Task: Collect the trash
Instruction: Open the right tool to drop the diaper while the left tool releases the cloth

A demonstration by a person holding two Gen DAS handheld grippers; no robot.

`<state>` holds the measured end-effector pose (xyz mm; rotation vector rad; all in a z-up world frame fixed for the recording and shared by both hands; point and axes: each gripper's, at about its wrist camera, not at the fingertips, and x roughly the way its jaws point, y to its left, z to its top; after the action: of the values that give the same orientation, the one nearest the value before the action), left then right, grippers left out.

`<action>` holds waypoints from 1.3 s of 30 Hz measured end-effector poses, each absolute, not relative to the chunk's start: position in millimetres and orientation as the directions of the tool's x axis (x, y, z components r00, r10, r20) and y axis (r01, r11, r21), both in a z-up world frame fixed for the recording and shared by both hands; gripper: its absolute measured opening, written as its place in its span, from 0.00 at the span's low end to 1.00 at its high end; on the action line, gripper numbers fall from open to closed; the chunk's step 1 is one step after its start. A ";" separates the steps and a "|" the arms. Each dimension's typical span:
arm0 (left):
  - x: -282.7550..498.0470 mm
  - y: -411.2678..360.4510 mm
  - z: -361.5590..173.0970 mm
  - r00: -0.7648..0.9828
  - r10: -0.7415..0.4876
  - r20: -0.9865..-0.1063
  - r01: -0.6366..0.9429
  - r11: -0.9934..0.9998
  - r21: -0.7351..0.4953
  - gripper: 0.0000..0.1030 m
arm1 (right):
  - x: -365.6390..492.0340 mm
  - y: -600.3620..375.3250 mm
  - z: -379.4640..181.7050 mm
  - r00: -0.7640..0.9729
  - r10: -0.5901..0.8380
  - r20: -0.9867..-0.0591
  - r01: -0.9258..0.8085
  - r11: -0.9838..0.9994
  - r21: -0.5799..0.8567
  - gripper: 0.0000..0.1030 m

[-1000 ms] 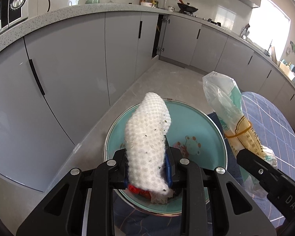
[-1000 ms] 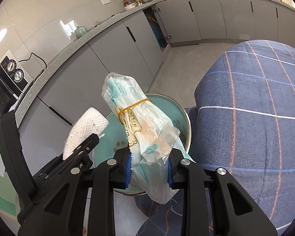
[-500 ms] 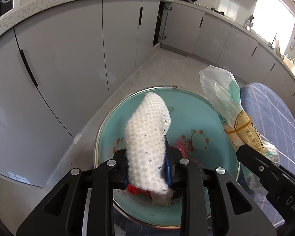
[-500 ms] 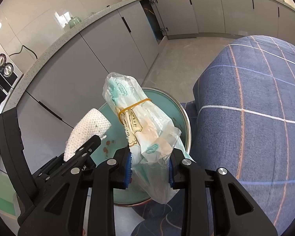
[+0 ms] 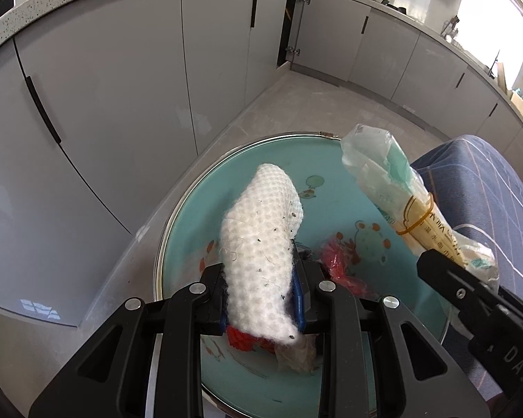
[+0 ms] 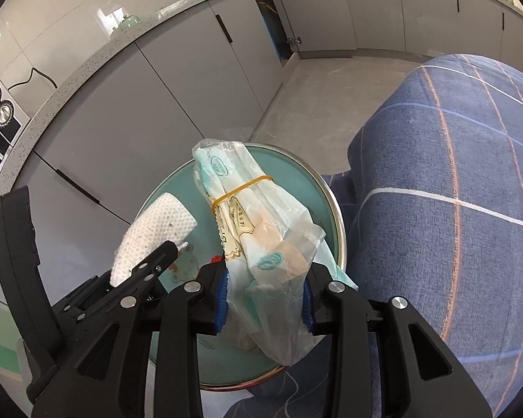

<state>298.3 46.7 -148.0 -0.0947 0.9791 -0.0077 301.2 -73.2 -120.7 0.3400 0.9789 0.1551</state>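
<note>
My left gripper (image 5: 261, 299) is shut on a white foam net sleeve (image 5: 261, 244) and holds it over a round teal bin (image 5: 198, 209) with a metal rim. Red scraps (image 5: 341, 271) and a crumpled wrapper lie inside the bin. My right gripper (image 6: 265, 296) is shut on a clear plastic bag (image 6: 258, 223) bound with a yellow rubber band, held over the bin's right side (image 6: 317, 188). The bag also shows in the left wrist view (image 5: 394, 202), and the foam sleeve in the right wrist view (image 6: 157, 230).
Grey kitchen cabinets (image 5: 122, 87) curve along the left and back, with one door ajar (image 5: 289, 28). A blue checked cloth (image 6: 453, 191) covers a surface right beside the bin. Grey floor (image 5: 313, 104) lies beyond the bin.
Both grippers have moved forward and down over the bin, which now fills more of the view. Both keep their hold on the foam sleeve and the bag.
</note>
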 end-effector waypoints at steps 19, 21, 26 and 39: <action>298.8 54.6 -154.2 0.552 -0.049 -0.833 -0.047 0.995 -0.090 0.27 | 285.1 -85.1 -100.6 0.589 0.393 -0.707 -0.037 0.886 0.462 0.60; 297.7 54.3 -153.7 0.552 -0.052 -0.832 -0.045 0.995 -0.092 0.27 | 288.1 -83.4 -103.2 0.577 0.399 -0.712 -0.037 0.884 0.465 0.60; 294.9 59.2 -153.4 0.552 -0.040 -0.833 -0.054 0.995 -0.083 0.27 | 291.3 -78.0 -99.6 0.576 0.427 -0.698 -0.071 0.876 0.477 0.75; 299.0 41.3 -154.6 0.543 -0.057 -0.838 -0.026 0.996 -0.085 0.28 | 262.1 -117.2 -79.0 0.688 0.332 -0.645 -0.002 0.890 0.456 0.74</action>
<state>299.0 41.3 -154.6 -0.0913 0.9966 -0.0185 262.1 -117.2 -79.0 0.4465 0.7954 0.1937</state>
